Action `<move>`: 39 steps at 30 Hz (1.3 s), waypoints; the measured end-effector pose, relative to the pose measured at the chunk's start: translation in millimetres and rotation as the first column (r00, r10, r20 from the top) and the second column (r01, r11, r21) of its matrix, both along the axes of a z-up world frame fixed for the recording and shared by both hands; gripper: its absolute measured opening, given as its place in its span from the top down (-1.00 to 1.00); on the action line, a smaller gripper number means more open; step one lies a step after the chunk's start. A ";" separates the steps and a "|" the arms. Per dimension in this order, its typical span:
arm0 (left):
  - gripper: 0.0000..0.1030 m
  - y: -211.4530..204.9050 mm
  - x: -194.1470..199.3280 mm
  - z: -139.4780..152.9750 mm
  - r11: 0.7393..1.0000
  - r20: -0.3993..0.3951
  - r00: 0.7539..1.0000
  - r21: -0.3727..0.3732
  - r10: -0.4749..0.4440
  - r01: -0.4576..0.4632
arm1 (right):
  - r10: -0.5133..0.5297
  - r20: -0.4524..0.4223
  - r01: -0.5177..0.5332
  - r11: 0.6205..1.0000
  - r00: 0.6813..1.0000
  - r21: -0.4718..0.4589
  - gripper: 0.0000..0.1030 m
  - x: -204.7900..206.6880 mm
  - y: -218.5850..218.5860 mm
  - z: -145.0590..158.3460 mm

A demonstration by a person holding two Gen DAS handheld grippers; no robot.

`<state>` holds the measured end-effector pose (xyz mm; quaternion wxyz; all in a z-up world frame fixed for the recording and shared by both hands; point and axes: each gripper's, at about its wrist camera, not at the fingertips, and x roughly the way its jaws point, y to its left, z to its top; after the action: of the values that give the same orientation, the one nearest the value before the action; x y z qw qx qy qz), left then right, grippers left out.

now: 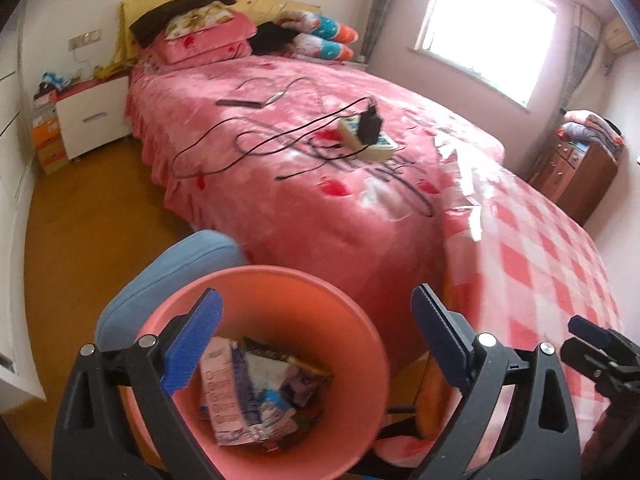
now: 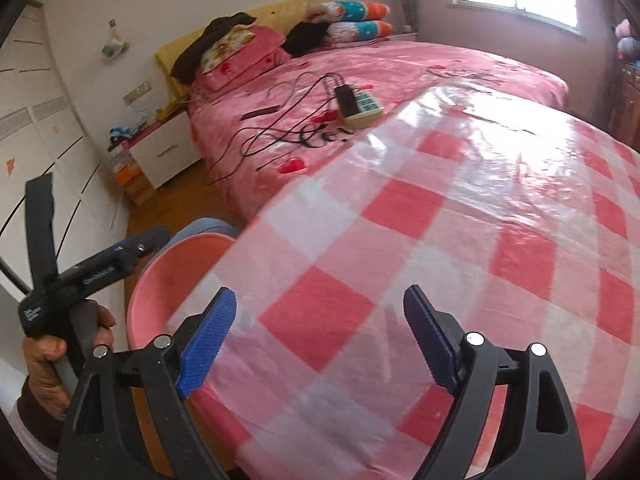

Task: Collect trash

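Looking down past my left gripper, I see its jaws spread wide with nothing between them, and the pink bin sits right below, its rim framing both fingers. Crumpled wrappers lie in the bottom, under the left finger. My right gripper gapes empty too, hovering over the checked tablecloth; from there the bin's rim peeks out just left of its left finger.
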<state>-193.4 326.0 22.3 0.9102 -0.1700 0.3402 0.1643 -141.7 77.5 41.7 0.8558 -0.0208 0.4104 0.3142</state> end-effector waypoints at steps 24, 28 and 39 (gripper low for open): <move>-0.92 -135.2 46.4 31.7 0.957 0.034 0.958 0.065 -0.285 0.282 | -0.230 0.086 0.233 0.972 0.969 -0.022 -0.65 -4.3 -104.9 7.2; -0.92 -157.4 52.4 34.0 0.945 0.032 0.946 0.068 -0.322 0.319 | -0.271 0.083 0.273 0.962 0.959 -0.020 -0.65 -1.2 -122.5 4.8; -0.92 -208.3 72.3 32.8 0.916 -0.010 0.920 0.089 -0.391 0.390 | -0.390 0.106 0.394 0.919 0.915 -0.020 -0.65 5.2 -175.6 0.8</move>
<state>-121.1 117.7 55.1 0.9327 -0.0585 0.3557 -0.0062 -136.5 -98.1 42.5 0.9202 0.0289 0.3693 0.1265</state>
